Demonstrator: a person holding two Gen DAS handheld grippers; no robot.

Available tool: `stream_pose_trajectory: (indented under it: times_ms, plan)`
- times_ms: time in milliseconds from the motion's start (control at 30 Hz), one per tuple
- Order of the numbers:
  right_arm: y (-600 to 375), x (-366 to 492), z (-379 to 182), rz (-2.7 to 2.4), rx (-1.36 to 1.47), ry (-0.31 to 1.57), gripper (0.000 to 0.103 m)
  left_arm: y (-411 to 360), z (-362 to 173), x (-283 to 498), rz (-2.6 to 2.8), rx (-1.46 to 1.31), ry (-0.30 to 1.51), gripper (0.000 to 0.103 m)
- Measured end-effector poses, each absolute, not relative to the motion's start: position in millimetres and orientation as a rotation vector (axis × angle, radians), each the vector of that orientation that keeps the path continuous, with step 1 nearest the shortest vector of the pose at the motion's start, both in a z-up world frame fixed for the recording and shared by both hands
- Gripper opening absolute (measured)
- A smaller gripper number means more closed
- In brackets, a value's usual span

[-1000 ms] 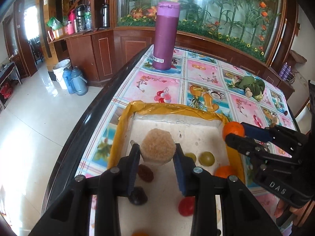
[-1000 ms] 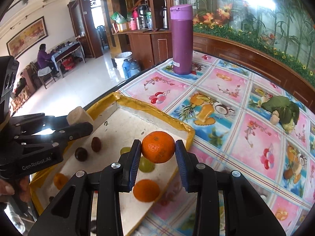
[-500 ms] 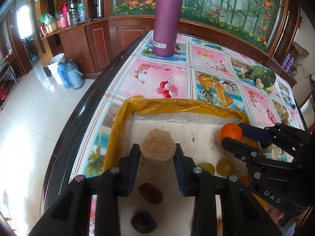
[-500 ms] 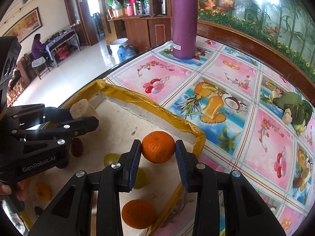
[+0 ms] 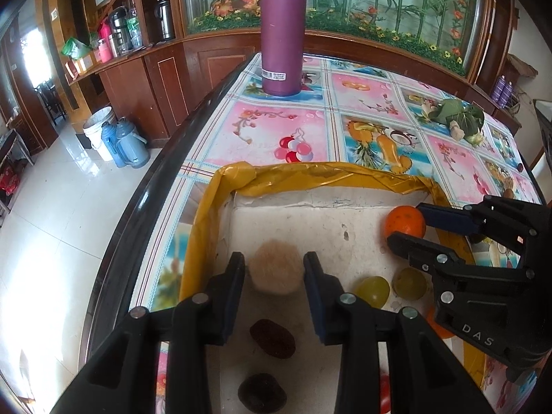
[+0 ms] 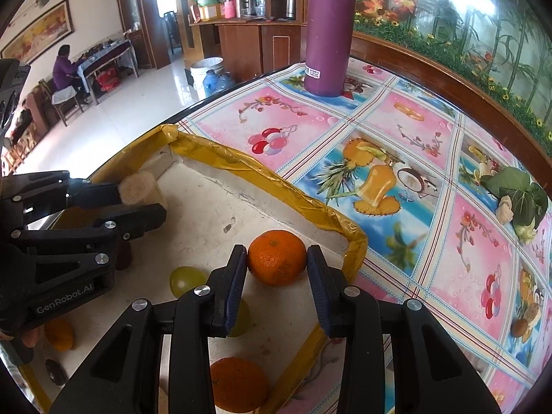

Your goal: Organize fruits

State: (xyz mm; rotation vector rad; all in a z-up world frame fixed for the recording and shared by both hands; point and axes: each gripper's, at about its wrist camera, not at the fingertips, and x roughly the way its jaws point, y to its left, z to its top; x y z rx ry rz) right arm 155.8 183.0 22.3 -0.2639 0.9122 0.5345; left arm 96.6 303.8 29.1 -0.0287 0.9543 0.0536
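Note:
A white tray with a yellow taped rim [image 5: 310, 172] lies on the table; it also shows in the right wrist view [image 6: 276, 179]. My left gripper [image 5: 275, 269] is shut on a beige rough cylinder-shaped piece [image 5: 276, 270], low over the tray's far left part; this piece also shows in the right wrist view [image 6: 141, 189]. My right gripper [image 6: 277, 258] is shut on an orange mandarin [image 6: 277, 257], low at the tray's far right corner; the mandarin also shows in the left wrist view [image 5: 404, 221]. Two green grapes [image 5: 374, 289], dark dates [image 5: 272, 338] and another mandarin [image 6: 238, 383] lie in the tray.
A tall purple flask [image 5: 281, 31] stands at the table's far end on the fruit-print cloth. A green leafy bundle [image 5: 459, 117] lies at the far right. The table's dark left edge [image 5: 165, 189] drops to a tiled floor. A wooden cabinet stands behind.
Both grippers moved forward and down toward the far end of the tray, each still holding its piece. The beige piece and the mandarin now sit lower, close to the tray floor.

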Motion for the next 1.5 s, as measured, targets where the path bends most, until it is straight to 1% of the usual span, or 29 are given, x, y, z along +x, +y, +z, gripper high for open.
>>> stream_pose_trajectory:
  times_ms: [200, 233, 300, 367, 400, 500, 567, 600, 633, 733, 833, 867, 900, 967, 1000, 1133, 1200, 1500]
  plan:
    - [184, 147, 23, 0.530, -0.293, 0.908, 0.035, 303, 31, 88, 0.050, -0.002, 0.941, 0.043]
    - [184, 146, 24, 0.531, -0.291, 0.909, 0.036, 302, 32, 86, 0.048, 0.002, 0.937, 0.046]
    - [183, 142, 25, 0.530, -0.285, 0.904, 0.039, 302, 34, 82, 0.039, 0.001, 0.932, 0.048]
    - [183, 140, 26, 0.523, -0.291, 0.902, 0.039, 302, 37, 77, 0.035, 0.005, 0.926, 0.049]
    - [183, 137, 27, 0.517, -0.294, 0.898, 0.039, 302, 38, 74, 0.032, 0.009, 0.920, 0.051]
    - [179, 131, 32, 0.505, -0.276, 0.894, 0.039, 302, 48, 62, 0.028, 0.014, 0.885, 0.061]
    - [173, 125, 36, 0.495, -0.251, 0.892, 0.039, 304, 57, 53, 0.024, 0.006, 0.850, 0.064]
    - [170, 120, 38, 0.494, -0.235, 0.888, 0.039, 306, 60, 49, 0.025, 0.002, 0.835, 0.067]
    - [167, 115, 42, 0.489, -0.221, 0.881, 0.039, 307, 63, 44, 0.031, -0.003, 0.821, 0.072]
    - [157, 94, 52, 0.471, -0.191, 0.866, 0.041, 309, 67, 28, 0.045, -0.020, 0.799, 0.077]
    - [145, 74, 60, 0.464, -0.155, 0.862, 0.046, 306, 65, 15, 0.057, -0.035, 0.811, 0.081]
    - [140, 66, 62, 0.459, -0.145, 0.863, 0.055, 304, 65, 11, 0.068, -0.044, 0.816, 0.083]
    - [136, 58, 65, 0.452, -0.137, 0.859, 0.062, 302, 65, 5, 0.080, -0.055, 0.815, 0.087]
    - [128, 41, 69, 0.449, -0.126, 0.849, 0.068, 298, 67, -6, 0.108, -0.077, 0.808, 0.092]
    - [126, 32, 71, 0.452, -0.132, 0.842, 0.069, 296, 67, -12, 0.128, -0.089, 0.804, 0.096]
    - [118, 0, 77, 0.466, -0.164, 0.818, 0.069, 285, 68, -36, 0.184, -0.148, 0.795, 0.096]
    - [112, -17, 78, 0.476, -0.182, 0.799, 0.073, 277, 68, -49, 0.207, -0.165, 0.783, 0.096]
    - [86, -79, 74, 0.496, -0.160, 0.732, 0.073, 249, 62, -108, 0.251, -0.215, 0.765, 0.099]
